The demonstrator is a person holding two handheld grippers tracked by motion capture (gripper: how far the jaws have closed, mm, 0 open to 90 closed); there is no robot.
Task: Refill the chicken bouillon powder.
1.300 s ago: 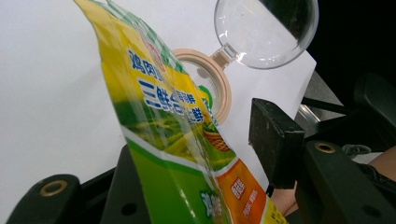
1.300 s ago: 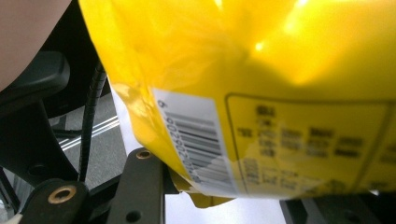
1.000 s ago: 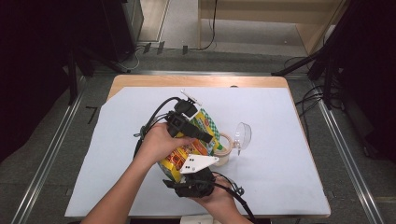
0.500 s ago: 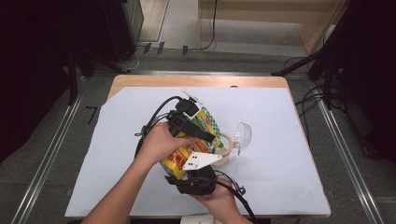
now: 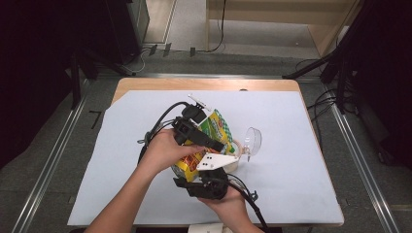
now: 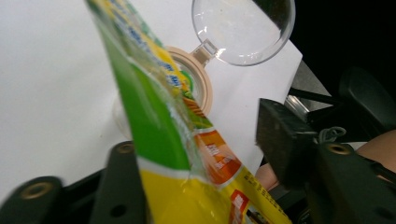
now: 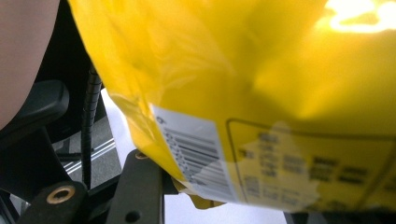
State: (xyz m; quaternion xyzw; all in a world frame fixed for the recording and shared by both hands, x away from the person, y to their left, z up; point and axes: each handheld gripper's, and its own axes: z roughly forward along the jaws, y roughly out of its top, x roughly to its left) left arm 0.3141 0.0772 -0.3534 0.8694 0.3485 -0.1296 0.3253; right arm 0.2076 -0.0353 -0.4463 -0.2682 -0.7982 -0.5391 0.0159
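Observation:
A yellow and green snack bag (image 5: 217, 127) is held tilted over a small clear jar with a beige rim (image 5: 238, 145), whose clear lid (image 5: 252, 141) is flipped open. In the left gripper view the bag (image 6: 154, 140) stands between the jaws of my left gripper (image 6: 201, 140). One finger (image 6: 121, 186) touches it and the other (image 6: 285, 140) is apart, after closing a little. My right gripper (image 5: 206, 170) comes from below. Its jaws have been closing and grip the bag's yellow bottom (image 7: 261, 93), with one finger (image 7: 137, 186) against it.
A white mat (image 5: 301, 174) covers the wooden table (image 5: 160, 83). A small white stick-like object (image 5: 199, 101) lies behind the bag. Black cables trail from both grippers. Metal rails run along the floor at both sides of the table.
The right gripper has shifted slightly toward the bag. Both hands and the bag otherwise stay where they were.

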